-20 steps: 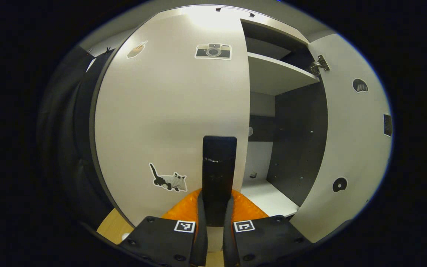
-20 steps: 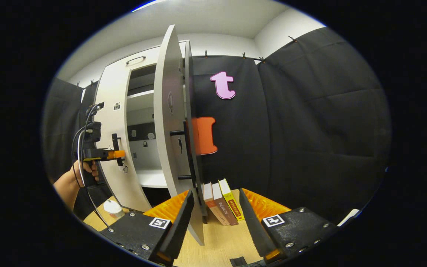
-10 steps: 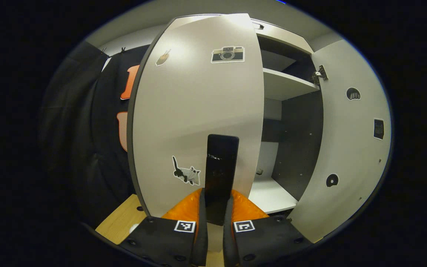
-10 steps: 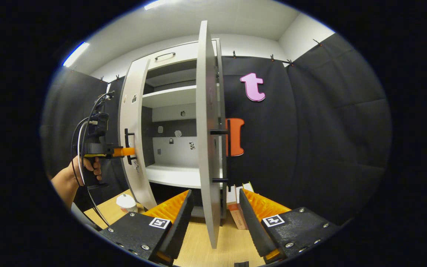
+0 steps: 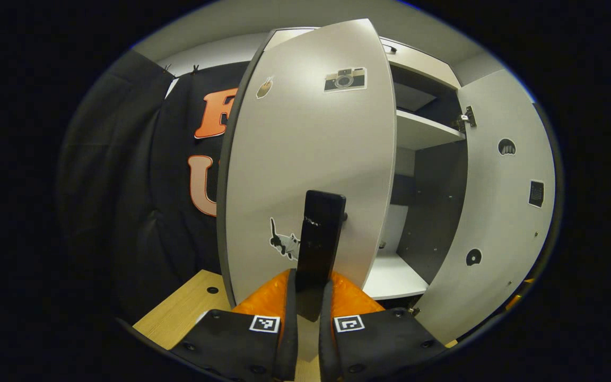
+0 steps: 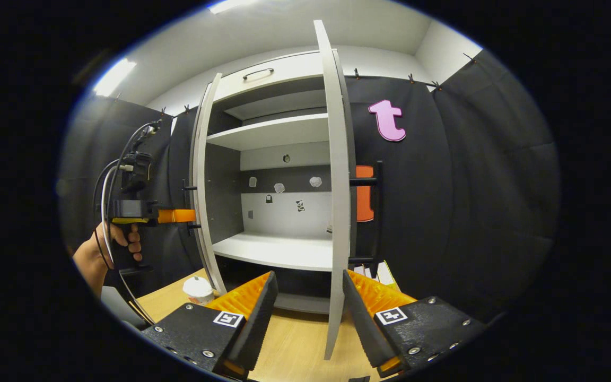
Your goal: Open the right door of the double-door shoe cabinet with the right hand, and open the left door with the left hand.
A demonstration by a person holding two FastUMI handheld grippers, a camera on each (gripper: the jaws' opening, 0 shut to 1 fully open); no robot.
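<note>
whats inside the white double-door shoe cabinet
The white double-door shoe cabinet holds two bare white shelves and small stickers on its back wall. The open right door covers its right edge.

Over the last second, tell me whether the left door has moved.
Yes. The left door, its handle clamped by the left gripper, has swung outward from the cabinet shelf.
</note>
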